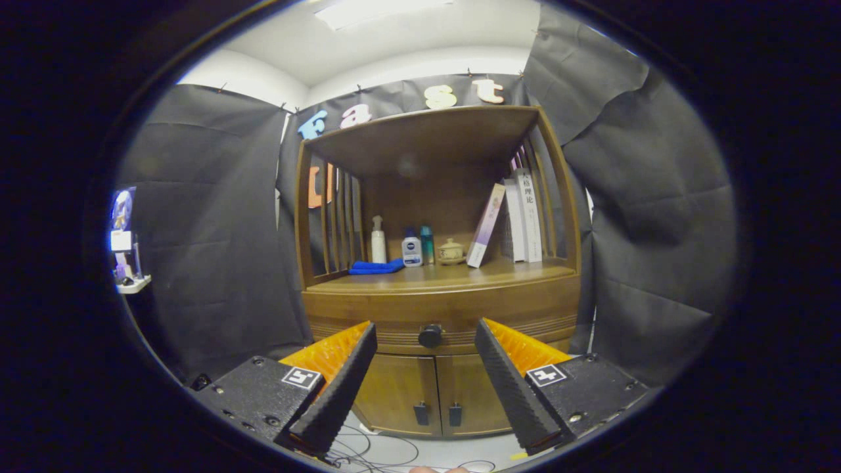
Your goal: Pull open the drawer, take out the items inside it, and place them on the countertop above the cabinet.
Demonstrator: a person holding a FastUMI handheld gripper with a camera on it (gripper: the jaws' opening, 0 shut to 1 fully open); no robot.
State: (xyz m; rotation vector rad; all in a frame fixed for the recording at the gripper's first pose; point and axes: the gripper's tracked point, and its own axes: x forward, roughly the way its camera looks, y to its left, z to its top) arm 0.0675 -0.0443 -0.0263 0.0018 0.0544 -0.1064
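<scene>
The gripper point(426, 338) is held wide open, its two ridged fingers point(341, 374) spread apart and holding nothing. Between their tips, a little beyond them, sits the single round dark knob point(430, 336) of the closed wooden drawer point(440, 315), a curved brown front with fine grooves along its lower edge. The drawer lies just under the countertop point(447, 276) of the brown wooden cabinet point(440, 263), and what it holds is hidden.

Below the drawer are two wooden doors point(433, 394), each with one small dark handle point(420, 413), the pair side by side at the middle seam.

On the countertop, from left to right, lie one folded blue cloth point(376, 267), one slim white pump bottle point(378, 242), one squat white bottle with a dark blue cap point(412, 249), one teal bottle point(427, 244) and one small beige lidded pot point(451, 250). To the right stand what look like four books point(522, 217); the pale pink one point(486, 225) leans against the others, though the count is hard to make sure of. Slatted wooden sides point(338, 217) and a flat wooden top point(427, 131) frame the shelf space.

Black cloth point(210, 230) hangs on both sides and behind. The ceiling is white with one bright light panel point(374, 10). Thin cables point(387, 453) trail over the pale floor by the cabinet's foot
</scene>
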